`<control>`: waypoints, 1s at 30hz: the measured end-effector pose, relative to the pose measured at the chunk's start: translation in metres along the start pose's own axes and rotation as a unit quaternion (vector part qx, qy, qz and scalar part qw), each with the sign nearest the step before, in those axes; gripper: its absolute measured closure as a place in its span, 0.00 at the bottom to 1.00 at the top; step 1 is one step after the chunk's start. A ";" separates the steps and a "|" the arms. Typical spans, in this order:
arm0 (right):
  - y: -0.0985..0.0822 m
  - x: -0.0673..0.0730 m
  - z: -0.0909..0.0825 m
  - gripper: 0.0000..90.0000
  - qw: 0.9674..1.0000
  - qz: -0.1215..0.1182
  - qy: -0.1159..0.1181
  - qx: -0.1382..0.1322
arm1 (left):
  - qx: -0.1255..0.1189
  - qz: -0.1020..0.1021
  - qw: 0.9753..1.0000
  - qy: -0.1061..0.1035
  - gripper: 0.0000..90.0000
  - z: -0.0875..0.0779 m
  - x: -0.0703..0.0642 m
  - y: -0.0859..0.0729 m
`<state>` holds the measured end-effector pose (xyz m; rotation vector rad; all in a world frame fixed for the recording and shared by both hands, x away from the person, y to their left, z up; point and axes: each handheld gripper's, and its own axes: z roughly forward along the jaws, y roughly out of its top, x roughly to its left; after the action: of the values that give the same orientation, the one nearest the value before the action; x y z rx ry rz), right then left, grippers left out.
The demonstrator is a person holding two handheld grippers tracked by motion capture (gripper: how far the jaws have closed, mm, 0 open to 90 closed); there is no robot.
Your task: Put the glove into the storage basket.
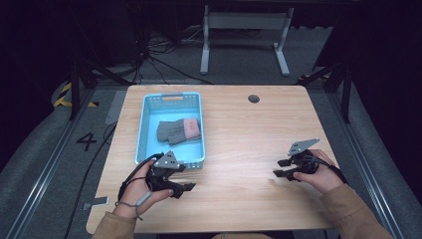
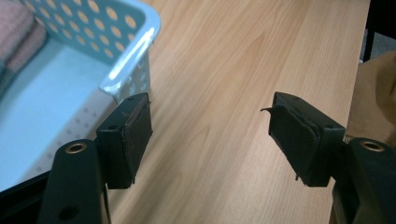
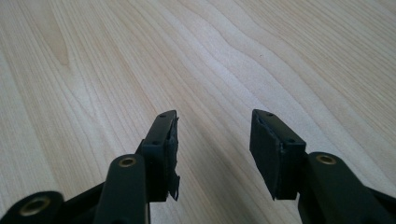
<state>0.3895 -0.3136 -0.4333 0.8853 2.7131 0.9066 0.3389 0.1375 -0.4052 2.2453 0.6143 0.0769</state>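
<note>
Showing basket cropped, contents blurred.

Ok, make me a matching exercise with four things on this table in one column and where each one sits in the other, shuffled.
Column one:
1. blue basket
2. folded socks
3. left gripper
4. right gripper

Column two:
A. over bare wood at the table's right side
B. inside the basket
C. left half of the table
D. just off the basket's near corner

Pairs: 1-C, 2-B, 3-D, 4-A
</note>
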 end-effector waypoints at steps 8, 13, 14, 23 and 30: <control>-0.001 0.000 0.003 0.58 1.000 -0.001 -0.001 0.000 | 0.037 -0.016 0.999 -0.012 0.33 0.017 0.002 -0.017; -0.002 0.000 0.005 0.58 1.000 0.001 0.001 0.004 | 0.048 -0.021 0.998 -0.016 0.32 0.023 0.005 -0.022; -0.002 0.000 0.005 0.58 1.000 0.000 0.002 0.003 | 0.049 -0.020 0.998 -0.018 0.32 0.025 0.004 -0.023; -0.004 0.002 0.011 0.58 1.000 -0.001 0.003 0.008 | 0.054 -0.023 0.998 -0.009 0.32 0.039 0.007 -0.027; -0.004 0.003 0.013 0.57 1.000 -0.002 0.003 0.001 | 0.054 -0.025 0.998 -0.001 0.32 0.051 -0.001 -0.022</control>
<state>0.3888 -0.3084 -0.4459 0.8804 2.7199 0.9059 0.3419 0.1149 -0.4563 2.3312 0.6878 0.0166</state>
